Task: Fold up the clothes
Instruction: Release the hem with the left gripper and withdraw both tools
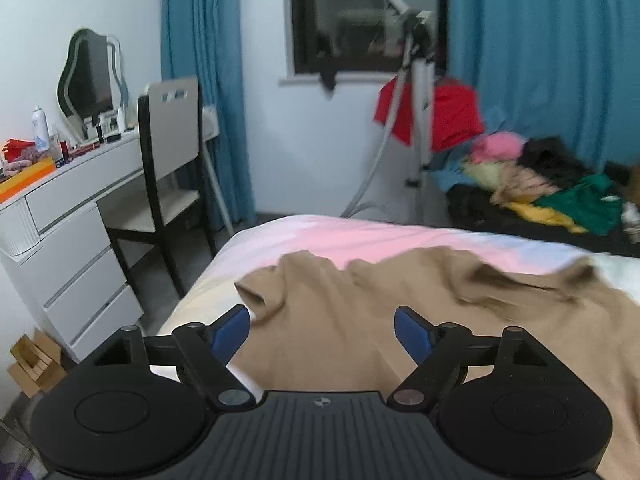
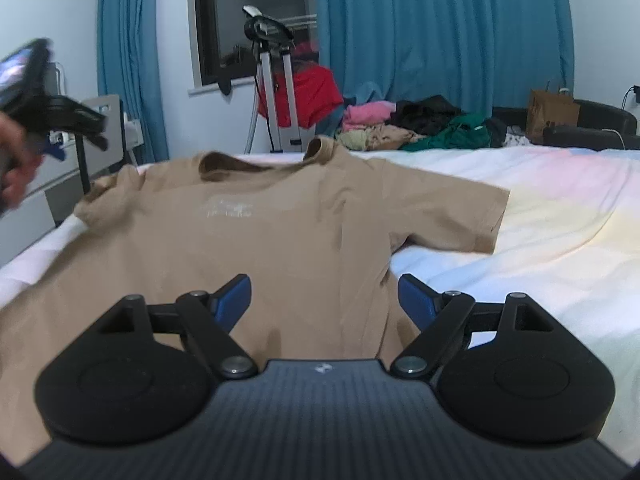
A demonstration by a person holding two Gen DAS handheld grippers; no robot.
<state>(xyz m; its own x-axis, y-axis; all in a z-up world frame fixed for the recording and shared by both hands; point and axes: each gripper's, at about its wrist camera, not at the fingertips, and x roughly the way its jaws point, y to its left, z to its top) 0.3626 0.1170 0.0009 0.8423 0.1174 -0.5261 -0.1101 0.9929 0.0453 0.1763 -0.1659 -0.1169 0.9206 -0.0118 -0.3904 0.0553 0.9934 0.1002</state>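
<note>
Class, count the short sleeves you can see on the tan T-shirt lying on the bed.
2: one sleeve spread flat toward the right, the other sleeve bunched at the left bed edge, partly folded under the tan T-shirt.

Background fixtures as I see them from the two wrist cameras. Teal curtains [image 2: 440,40] flank a dark window [image 1: 360,20] on the far wall. A tripod [image 2: 276,92] stands below the window, with a red cloth [image 2: 316,96] draped at it. At the left wall I note a white counter [image 1: 80,184] with drawers, bearing a mirror [image 1: 90,80], a spray can [image 1: 40,128] and small clutter; a chair [image 1: 168,152] is pushed up to it. A brown paper bag [image 2: 552,114] sits far right; cardboard [image 1: 32,360] lies on the floor.
</note>
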